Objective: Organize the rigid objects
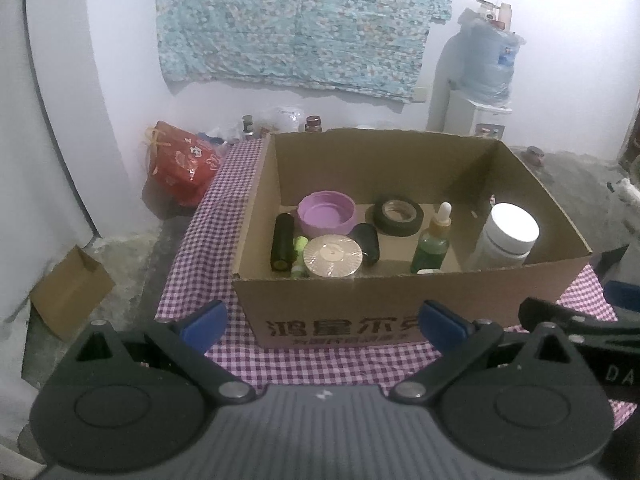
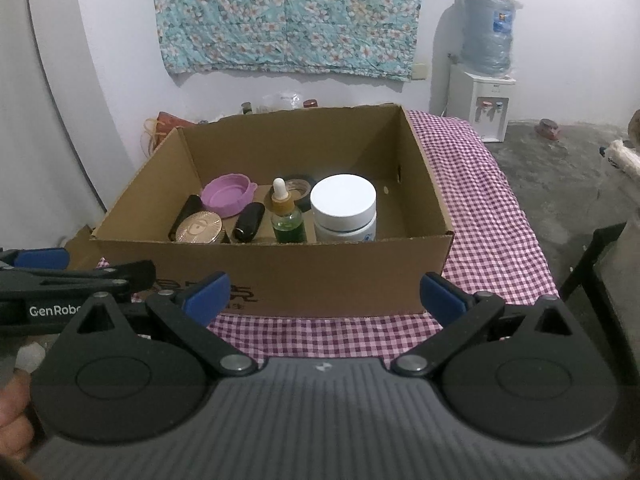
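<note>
Nearest, the left gripper [image 1: 323, 322] is seen with its blue pads spread wide and nothing between them, held over the purple checked cloth [image 1: 320, 364] just short of the cardboard box [image 1: 400, 296]. The right gripper [image 2: 325, 294] is likewise spread fully apart and empty, facing the same box's near wall from the right side. The cloth-covered surface cannot be identified as a worktop or a bed.

Inside the box, along the near wall, a round gold compact [image 1: 333, 256] is noted, with a black cylinder [image 1: 282, 243] to its left and small lime-green items [image 1: 299, 245] between them. A black capsule-shaped case [image 1: 367, 242] lies just right of the compact. A green dropper bottle [image 1: 432, 242] stands upright further right, and a white-lidded jar [image 1: 507, 235] stands at the right wall. Further in, a purple lid [image 1: 327, 215] lies open side up, with a roll of black tape [image 1: 397, 214] to its right.

Beyond the box, a red bag [image 1: 180, 162], a floral cloth [image 1: 304, 24] on the wall and a water dispenser [image 1: 486, 80] are recorded.
</note>
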Motion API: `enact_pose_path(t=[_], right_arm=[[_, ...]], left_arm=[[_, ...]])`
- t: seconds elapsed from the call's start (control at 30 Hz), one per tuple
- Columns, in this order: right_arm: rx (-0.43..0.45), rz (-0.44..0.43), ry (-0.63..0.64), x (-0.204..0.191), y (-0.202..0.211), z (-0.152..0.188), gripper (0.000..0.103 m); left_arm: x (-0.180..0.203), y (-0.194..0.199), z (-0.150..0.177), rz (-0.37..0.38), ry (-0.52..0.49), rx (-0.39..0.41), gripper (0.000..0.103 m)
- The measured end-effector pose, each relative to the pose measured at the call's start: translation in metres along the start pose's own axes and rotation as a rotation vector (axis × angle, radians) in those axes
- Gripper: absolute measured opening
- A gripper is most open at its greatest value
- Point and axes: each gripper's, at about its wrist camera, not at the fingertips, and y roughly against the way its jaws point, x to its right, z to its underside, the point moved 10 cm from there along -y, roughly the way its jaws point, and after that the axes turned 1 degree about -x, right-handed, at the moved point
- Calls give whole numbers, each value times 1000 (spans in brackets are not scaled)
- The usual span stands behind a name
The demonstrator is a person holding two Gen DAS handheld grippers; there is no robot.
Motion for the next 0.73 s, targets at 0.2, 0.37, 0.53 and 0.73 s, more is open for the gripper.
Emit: enact_pose_path(t=[0.2,0.37,0.53,0.73], right_arm=[[-3,-1,-5,0,-3,-1,101],[-4,-2,-5,1,-3,-1,101],[-5,-1,-4,0,-5,-1,101],[-2,-2,-3,-2,-7,-1,101]], left_arm=[[-1,-1,-1,-15,-4,1,102],[-3,0,-1,-19,-7,2,102],[-3,0,-1,-19,-7,2,102],[-6,1,-1,-20,-7,7,102]])
